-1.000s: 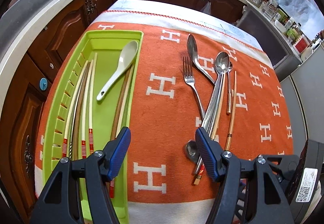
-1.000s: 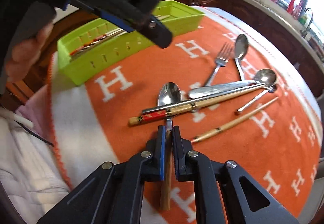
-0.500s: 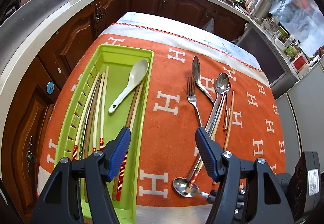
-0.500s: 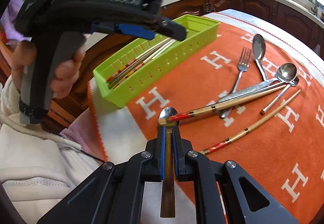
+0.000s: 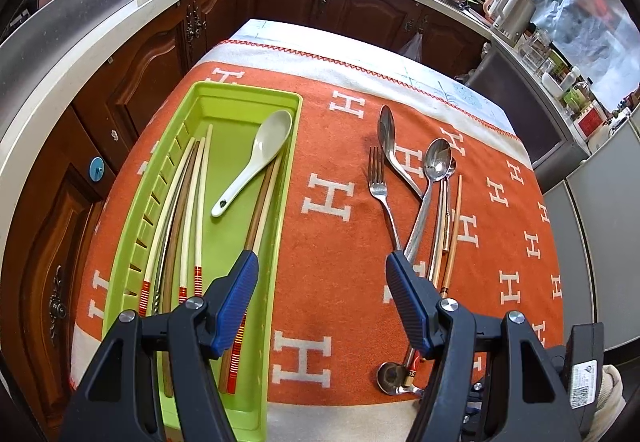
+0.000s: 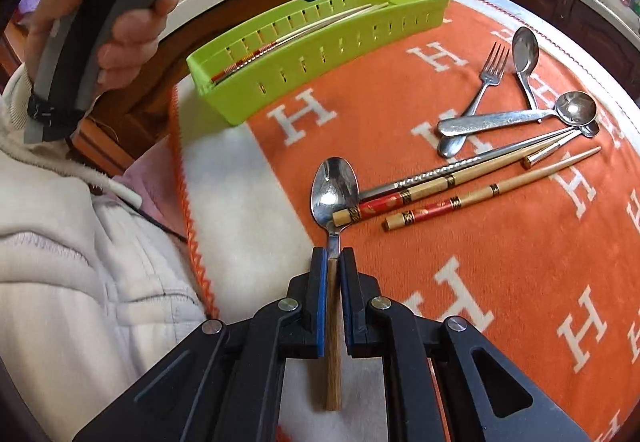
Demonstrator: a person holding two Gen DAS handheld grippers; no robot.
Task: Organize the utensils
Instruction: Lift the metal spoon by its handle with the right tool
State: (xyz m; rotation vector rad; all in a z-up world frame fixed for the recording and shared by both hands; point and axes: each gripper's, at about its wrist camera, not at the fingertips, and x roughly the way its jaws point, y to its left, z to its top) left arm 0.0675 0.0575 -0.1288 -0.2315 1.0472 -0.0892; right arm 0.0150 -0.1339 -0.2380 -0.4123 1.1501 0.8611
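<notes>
My right gripper point(image 6: 333, 256) is shut on the wooden handle of a metal spoon point(image 6: 334, 190), whose bowl lies under the end of a red-and-cream chopstick point(image 6: 404, 198) near the blanket's front edge. The spoon's bowl also shows in the left wrist view point(image 5: 392, 376). My left gripper point(image 5: 322, 276) is open and empty, held above the blanket between the green tray point(image 5: 240, 98) and the loose cutlery. The tray holds several chopsticks point(image 5: 188, 202) and a white ceramic spoon point(image 5: 256, 162). A fork point(image 5: 380, 190), two spoons point(image 5: 434, 166) and more chopsticks point(image 5: 452, 234) lie on the blanket.
The orange blanket with white H marks point(image 5: 332, 198) covers a small table. Dark wood cabinets and a pale counter point(image 5: 100, 30) surround it on the left and far sides. A grey appliance point(image 5: 520, 90) stands at the right. The person's torso point(image 6: 80, 242) is close at the front.
My left gripper has risen and pulled back, so more of the tray and table shows. My right gripper has drawn the spoon toward the front edge, still shut on its handle.
</notes>
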